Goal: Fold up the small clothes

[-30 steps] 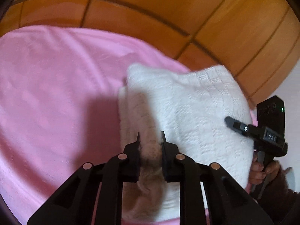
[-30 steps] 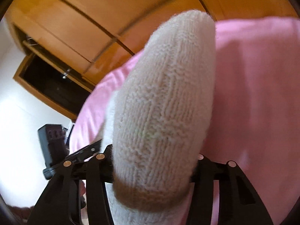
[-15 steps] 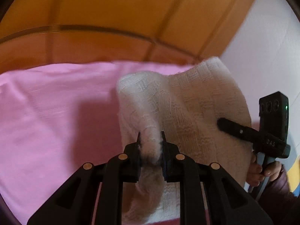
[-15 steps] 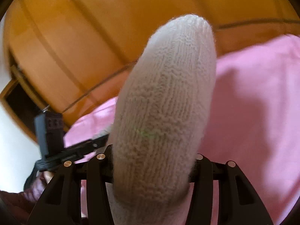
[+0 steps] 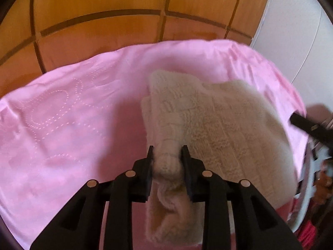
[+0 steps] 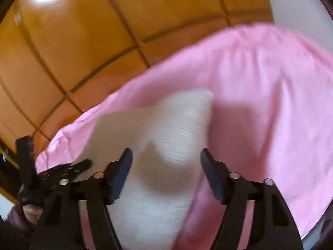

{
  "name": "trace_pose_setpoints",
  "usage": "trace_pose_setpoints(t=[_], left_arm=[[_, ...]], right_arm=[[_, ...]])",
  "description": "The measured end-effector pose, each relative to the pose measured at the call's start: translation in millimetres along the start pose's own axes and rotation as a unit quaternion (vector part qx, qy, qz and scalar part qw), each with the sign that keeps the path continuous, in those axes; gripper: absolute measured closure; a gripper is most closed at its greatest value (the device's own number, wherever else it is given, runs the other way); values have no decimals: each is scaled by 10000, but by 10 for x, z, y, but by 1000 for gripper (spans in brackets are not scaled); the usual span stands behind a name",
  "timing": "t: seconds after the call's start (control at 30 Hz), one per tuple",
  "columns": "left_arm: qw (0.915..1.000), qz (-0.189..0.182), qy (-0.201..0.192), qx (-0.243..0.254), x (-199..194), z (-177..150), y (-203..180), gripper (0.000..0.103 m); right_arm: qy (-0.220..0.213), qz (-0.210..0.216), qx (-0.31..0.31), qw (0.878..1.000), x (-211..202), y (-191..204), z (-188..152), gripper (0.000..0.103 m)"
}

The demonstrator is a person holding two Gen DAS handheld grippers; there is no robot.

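A small cream knitted garment (image 5: 220,129) lies folded on a pink bedsheet (image 5: 68,125). My left gripper (image 5: 167,153) is shut on a bunched edge of the knit at its near left side. In the right wrist view the same knit (image 6: 166,133) lies below my right gripper (image 6: 166,156), whose jaws stand wide apart and hold nothing. The right gripper's tip shows at the right edge of the left wrist view (image 5: 308,125). The left gripper shows at the lower left of the right wrist view (image 6: 52,173).
The pink sheet (image 6: 270,104) covers a bed. Orange wooden panels (image 5: 104,20) rise behind it, and a white wall (image 5: 295,27) stands at the right. The bed's right edge runs just past the garment.
My right gripper has opened and let go of the knit, which has dropped flat onto the sheet. My left gripper stays shut on its edge. Both views have swung.
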State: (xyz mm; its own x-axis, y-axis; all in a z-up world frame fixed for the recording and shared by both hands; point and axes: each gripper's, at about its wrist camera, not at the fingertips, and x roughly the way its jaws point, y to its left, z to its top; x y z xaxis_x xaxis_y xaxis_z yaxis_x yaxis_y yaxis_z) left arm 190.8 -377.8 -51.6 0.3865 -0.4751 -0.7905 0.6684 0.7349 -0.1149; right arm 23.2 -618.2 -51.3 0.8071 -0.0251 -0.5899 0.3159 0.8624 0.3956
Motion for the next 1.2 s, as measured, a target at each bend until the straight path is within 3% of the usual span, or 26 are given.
trace_pose_setpoints(t=[0.07,0.17,0.27,0.33,0.47,0.53,0.63,0.77,1.03,1.2], left_arm=[[10000,61,59,-39,101,-26,18,77],[9999,153,-2,-42,97,-87,13,76],[9997,172,-77,-157,-43,-86,43,71],[9986,319,-311,-267,-248,-105,69,43],[9956,409,-723,-444,-639,-147,116,33],[9937,533,-887,-436,-820,-174,123,22],[9908,636,-1084,-502,-1085,-242,144,14],[9871,783,-1284,-546,-1342,-315,140,9],[9828,1089,-1378,-579,-1516,-500,76,3],[9808,1194,-1400,-649,-1579,-589,90,2]], right_arm=[[42,-31,-249,9997,-13,168,27,45],[580,-622,-695,9939,422,401,-192,49],[339,-1109,-926,9889,460,482,-321,49],[273,-1295,-900,9871,360,554,-278,48],[161,-1322,-771,9881,110,689,-306,40],[50,-1394,-687,9878,-17,765,-367,39],[-161,-1632,-545,9850,-201,870,-474,24],[-432,-1982,-471,9781,-377,996,-511,9],[-816,-2293,-521,9685,-577,1214,-573,6],[-748,-2410,-609,9657,-564,1241,-645,5]])
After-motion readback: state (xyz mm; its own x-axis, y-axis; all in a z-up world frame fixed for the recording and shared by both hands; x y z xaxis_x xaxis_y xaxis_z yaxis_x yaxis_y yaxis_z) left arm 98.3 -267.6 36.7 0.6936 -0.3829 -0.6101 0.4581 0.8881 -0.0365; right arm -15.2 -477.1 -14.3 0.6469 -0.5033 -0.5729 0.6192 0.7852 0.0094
